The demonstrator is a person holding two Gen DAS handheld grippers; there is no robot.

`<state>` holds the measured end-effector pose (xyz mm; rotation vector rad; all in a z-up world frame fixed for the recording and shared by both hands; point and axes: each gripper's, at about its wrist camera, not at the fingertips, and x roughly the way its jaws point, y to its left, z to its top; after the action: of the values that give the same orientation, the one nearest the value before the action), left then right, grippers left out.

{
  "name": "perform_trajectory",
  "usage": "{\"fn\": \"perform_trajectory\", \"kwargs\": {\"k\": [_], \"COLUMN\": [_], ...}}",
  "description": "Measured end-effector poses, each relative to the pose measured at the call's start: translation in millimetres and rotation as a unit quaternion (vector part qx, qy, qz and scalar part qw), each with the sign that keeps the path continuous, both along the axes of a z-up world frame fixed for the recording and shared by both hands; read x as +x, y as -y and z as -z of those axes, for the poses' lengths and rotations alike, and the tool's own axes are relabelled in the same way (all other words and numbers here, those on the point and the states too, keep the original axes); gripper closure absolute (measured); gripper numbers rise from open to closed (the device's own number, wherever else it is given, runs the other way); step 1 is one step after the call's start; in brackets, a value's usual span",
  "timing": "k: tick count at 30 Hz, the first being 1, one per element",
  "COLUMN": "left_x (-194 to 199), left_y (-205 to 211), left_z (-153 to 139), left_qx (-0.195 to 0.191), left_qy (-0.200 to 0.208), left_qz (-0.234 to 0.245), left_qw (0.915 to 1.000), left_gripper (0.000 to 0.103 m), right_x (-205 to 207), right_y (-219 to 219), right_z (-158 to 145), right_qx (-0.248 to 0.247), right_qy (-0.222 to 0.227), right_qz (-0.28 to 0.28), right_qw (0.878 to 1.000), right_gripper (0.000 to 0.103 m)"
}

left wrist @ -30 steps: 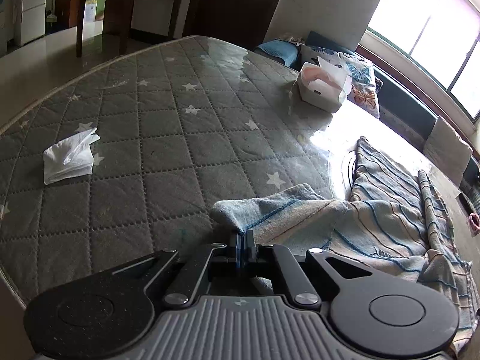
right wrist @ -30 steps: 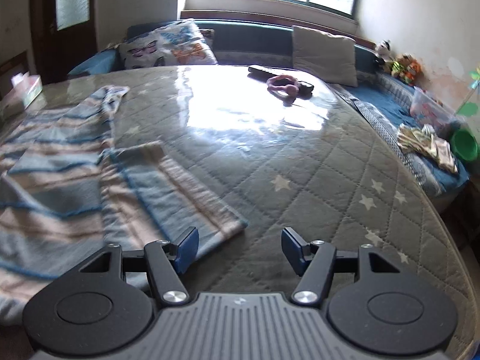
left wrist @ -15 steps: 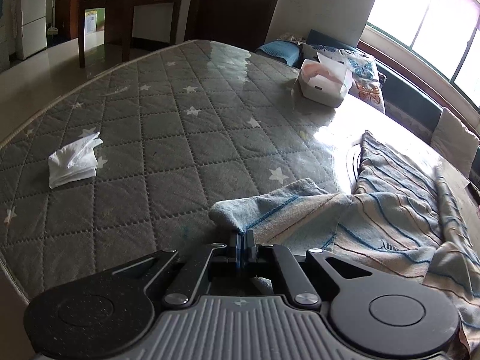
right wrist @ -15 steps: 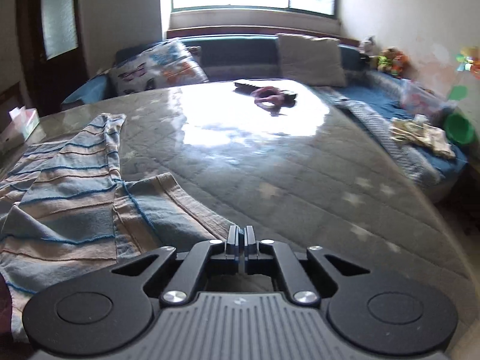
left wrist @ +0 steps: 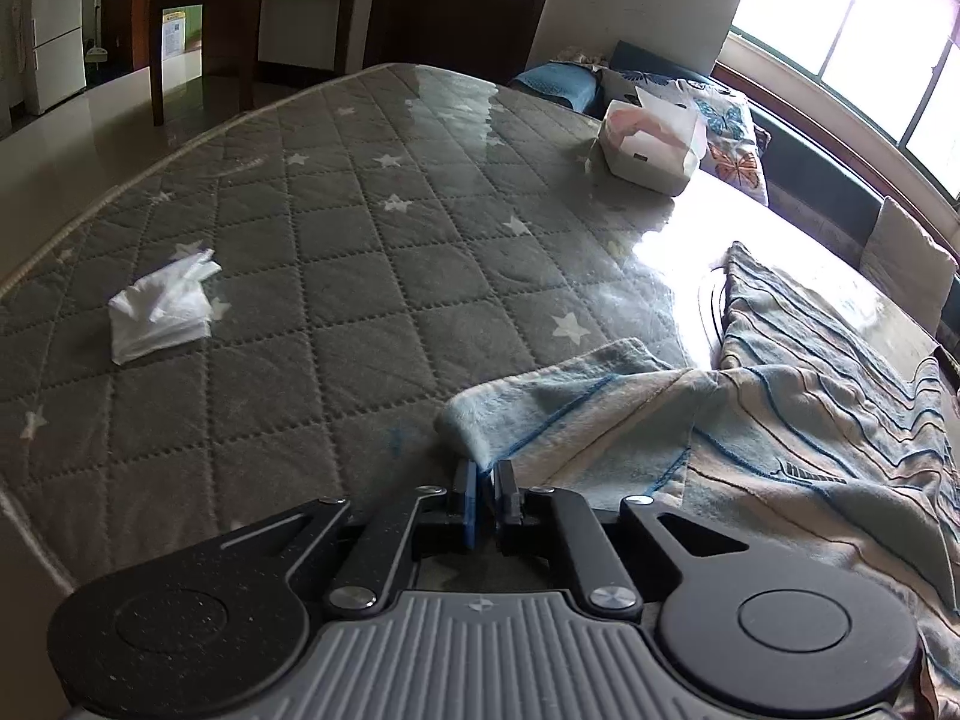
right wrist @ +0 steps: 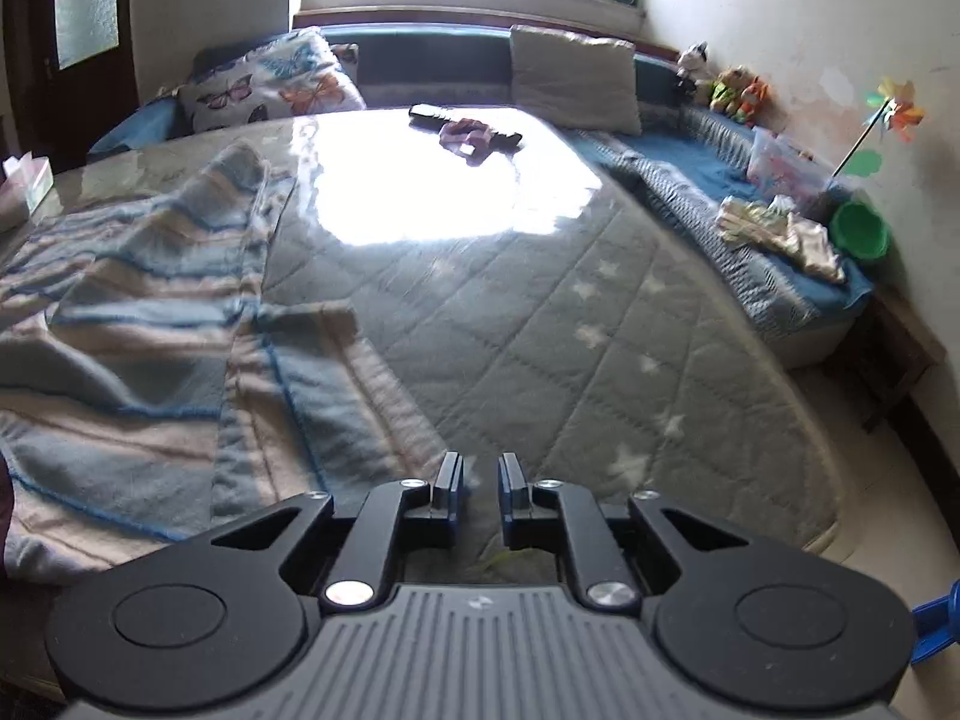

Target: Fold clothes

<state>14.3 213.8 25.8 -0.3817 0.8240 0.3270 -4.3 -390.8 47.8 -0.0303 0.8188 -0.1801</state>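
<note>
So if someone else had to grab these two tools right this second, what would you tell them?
Left tool: nearly shut, with a narrow gap; the near-left corner of the striped garment lies at its tips. Whether it is pinched cannot be told.
Right tool: fingers slightly parted, nothing between them; it sits beside the garment's right edge, over the quilted table cover.
Garment: spread on the cover, wrinkled, with one flap on the right side turned over. No finished fold shows yet.
Left to do: take both near corners and fold it. The crumpled tissue and the tissue box lie clear of the work.

Black left claw (left wrist: 485, 483), black right claw (right wrist: 480, 476) — blue pads, silver screws, ribbed grey bodies
</note>
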Motion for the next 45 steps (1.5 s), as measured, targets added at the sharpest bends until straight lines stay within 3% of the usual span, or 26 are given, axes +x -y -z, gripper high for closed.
{"fn": "perform_trajectory", "kwargs": {"k": [2,6,8,15,21,26,30,34,40,43,45], "left_x": [-1.2,9.3,22.3,96.9,177.9,236.6,272.7,295.6,309.4,313.3,314.1], "left_y": [0.6,6.8,12.3,48.4,80.3,101.8,106.7,104.5,111.9,114.3,114.4], "left_z": [-8.9,-25.4,-30.0,-35.7,-29.1,-13.4,3.8,14.0,21.3,22.3,23.1], "left_qx": [0.009,0.025,0.025,0.028,0.028,0.039,0.044,0.040,0.061,0.068,0.068], "left_qy": [0.009,0.024,0.027,0.040,0.039,0.029,0.021,0.022,0.029,0.034,0.040], "left_qz": [0.007,0.027,0.041,0.114,0.165,0.192,0.188,0.181,0.199,0.212,0.219], "left_qw": [0.9999,0.9990,0.9985,0.9923,0.9851,0.9802,0.9809,0.9824,0.9776,0.9744,0.9724], "left_gripper": [0.091,0.070,0.068,0.068,0.068,0.067,0.060,0.055,0.055,0.057,0.068], "right_x": [6.2,32.0,46.2,107.4,161.0,208.2,238.5,265.0,298.6,311.8,316.1], "right_y": [1.8,-8.0,-16.8,-46.3,-62.0,-71.0,-72.9,-73.4,-80.9,-83.6,-86.2], "right_z": [-7.3,-17.1,-19.7,-20.9,-14.3,0.0,12.8,24.0,36.0,43.4,45.6], "right_qx": [0.003,0.009,0.012,0.026,0.038,0.043,0.049,0.062,0.079,0.084,0.085], "right_qy": [0.010,0.023,0.029,0.025,0.015,0.009,0.006,0.004,0.005,0.003,0.006], "right_qz": [-0.005,-0.044,-0.068,-0.117,-0.128,-0.123,-0.116,-0.110,-0.119,-0.115,-0.117], "right_qw": [1.000,0.999,0.997,0.992,0.991,0.991,0.992,0.992,0.990,0.990,0.989], "right_gripper": [0.088,0.087,0.085,0.076,0.074,0.073,0.071,0.071,0.070,0.070,0.066]}}
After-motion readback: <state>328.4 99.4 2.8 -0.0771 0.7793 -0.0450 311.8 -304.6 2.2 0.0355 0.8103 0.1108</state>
